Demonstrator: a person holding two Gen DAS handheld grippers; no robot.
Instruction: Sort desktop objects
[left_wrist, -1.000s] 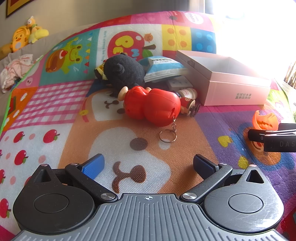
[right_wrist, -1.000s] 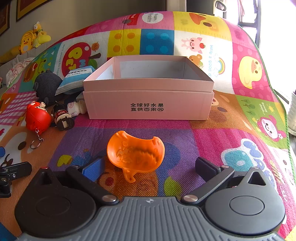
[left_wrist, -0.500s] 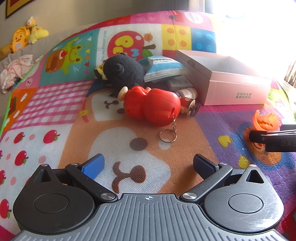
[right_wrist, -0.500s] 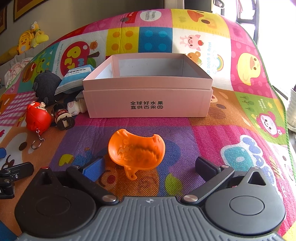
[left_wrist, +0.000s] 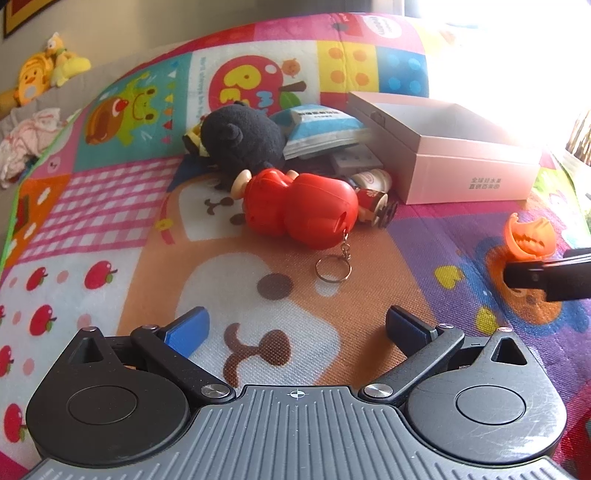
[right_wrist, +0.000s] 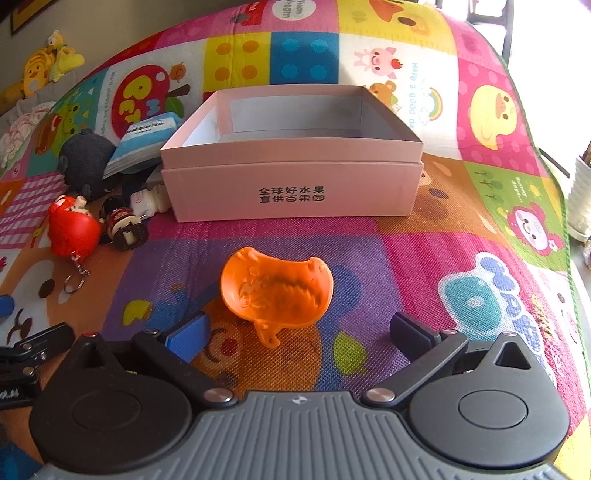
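Change vs 0.5 s ago: right gripper (right_wrist: 297, 328) crept fwd, orange toy (right_wrist: 275, 291) sat lower, nearer its fingers; left view unchanged. Toy was orange cup-shaped piece w/ jagged teeth, short stem, lying on play mat (right_wrist: 424, 258) in front of pink box (right_wrist: 291, 184). Right gripper wide, empty, low over mat. Left gripper (left_wrist: 297, 326) wide, empty, facing red figure (left_wrist: 299, 206) w/ keyring.

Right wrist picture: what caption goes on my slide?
Open right gripper faces an orange pumpkin toy before an open pink box.
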